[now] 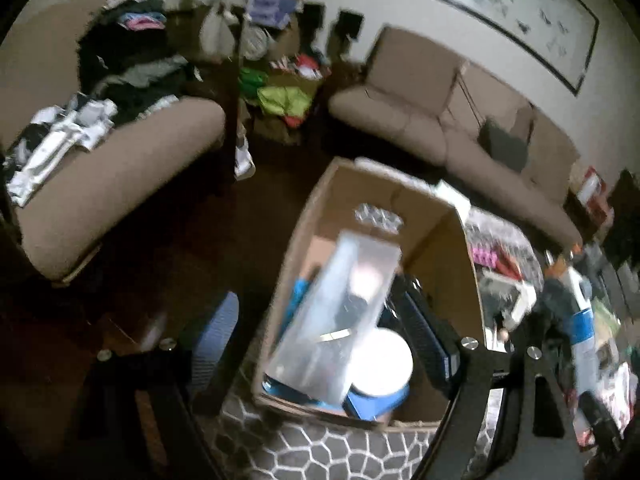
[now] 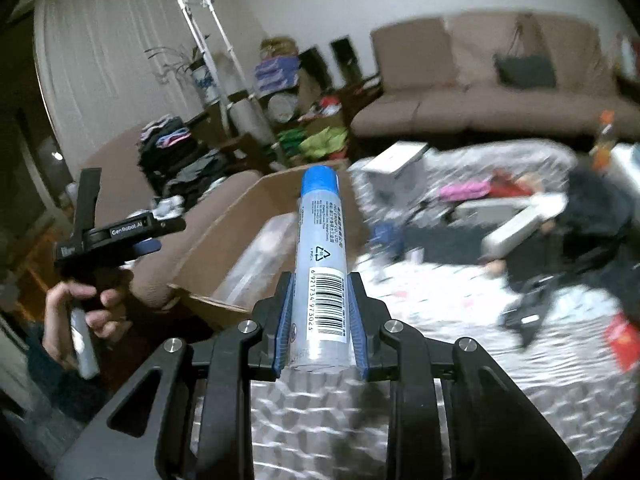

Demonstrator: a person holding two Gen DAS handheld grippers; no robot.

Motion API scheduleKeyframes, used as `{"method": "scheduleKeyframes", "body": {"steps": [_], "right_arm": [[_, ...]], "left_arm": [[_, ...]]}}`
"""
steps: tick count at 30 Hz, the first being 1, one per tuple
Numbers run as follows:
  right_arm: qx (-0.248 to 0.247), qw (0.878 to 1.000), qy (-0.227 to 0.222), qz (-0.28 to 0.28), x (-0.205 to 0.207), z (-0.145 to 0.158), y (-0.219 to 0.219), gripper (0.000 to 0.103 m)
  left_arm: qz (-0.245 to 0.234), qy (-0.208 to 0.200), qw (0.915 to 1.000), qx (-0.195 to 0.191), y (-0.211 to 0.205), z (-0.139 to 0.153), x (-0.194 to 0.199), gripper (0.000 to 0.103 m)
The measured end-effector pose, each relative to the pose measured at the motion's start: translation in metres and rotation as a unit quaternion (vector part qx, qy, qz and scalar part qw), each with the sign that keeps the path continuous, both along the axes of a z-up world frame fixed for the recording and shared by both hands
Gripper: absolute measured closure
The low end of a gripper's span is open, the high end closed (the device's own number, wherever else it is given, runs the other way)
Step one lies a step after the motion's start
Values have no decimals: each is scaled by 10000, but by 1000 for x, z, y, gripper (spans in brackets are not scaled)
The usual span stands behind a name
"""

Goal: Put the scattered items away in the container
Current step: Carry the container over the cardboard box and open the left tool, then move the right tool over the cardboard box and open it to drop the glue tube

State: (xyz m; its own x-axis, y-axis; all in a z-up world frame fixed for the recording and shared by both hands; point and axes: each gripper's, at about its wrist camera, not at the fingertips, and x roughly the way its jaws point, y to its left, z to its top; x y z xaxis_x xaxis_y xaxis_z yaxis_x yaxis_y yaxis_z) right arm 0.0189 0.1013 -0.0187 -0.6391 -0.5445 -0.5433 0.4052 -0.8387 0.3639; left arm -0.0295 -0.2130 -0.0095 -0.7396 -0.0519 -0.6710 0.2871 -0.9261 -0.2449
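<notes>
Dim indoor light, motion blur, fisheye-bent dark edges, glare on framed picture (image 1: 500, 4).

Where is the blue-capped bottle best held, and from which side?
Grip the straight lower body near the barcode, as the right tool does now: from the base end, pads on its two round sides. The blue-capped bottle is slim and even there, cap pointing toward the cardboard box.

The bottle (image 2: 320, 264) is carrying a white label with a barcode, and the digits beside it are reading 6921734973025 (the last figure is not quite sure). Further along the bottle toward its blue cap, a recycling triangle is showing, with lines of print too small to read. To the left of the bottle, the left gripper (image 2: 120, 236) is displaying "GenRobot.AI" in white letters.
</notes>
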Motion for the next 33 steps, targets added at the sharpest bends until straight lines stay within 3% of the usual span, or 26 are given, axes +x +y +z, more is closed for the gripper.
{"method": "scheduleKeyframes", "body": {"steps": [7, 15, 25, 33], "right_arm": [[122, 9985, -344, 398, -75, 7, -95, 79], [1099, 9851, -1305, 215, -161, -40, -190, 79], [1503, 9684, -1974, 250, -209, -75, -231, 78], [1611, 9593, -2316, 117, -229, -88, -240, 76]], "left_arm": [[272, 402, 9984, 283, -22, 13, 6, 20], [387, 328, 9978, 425, -33, 7, 7, 20], [535, 241, 9970, 514, -52, 2, 10, 20], [395, 174, 9981, 433, -38, -1, 4, 20]]}}
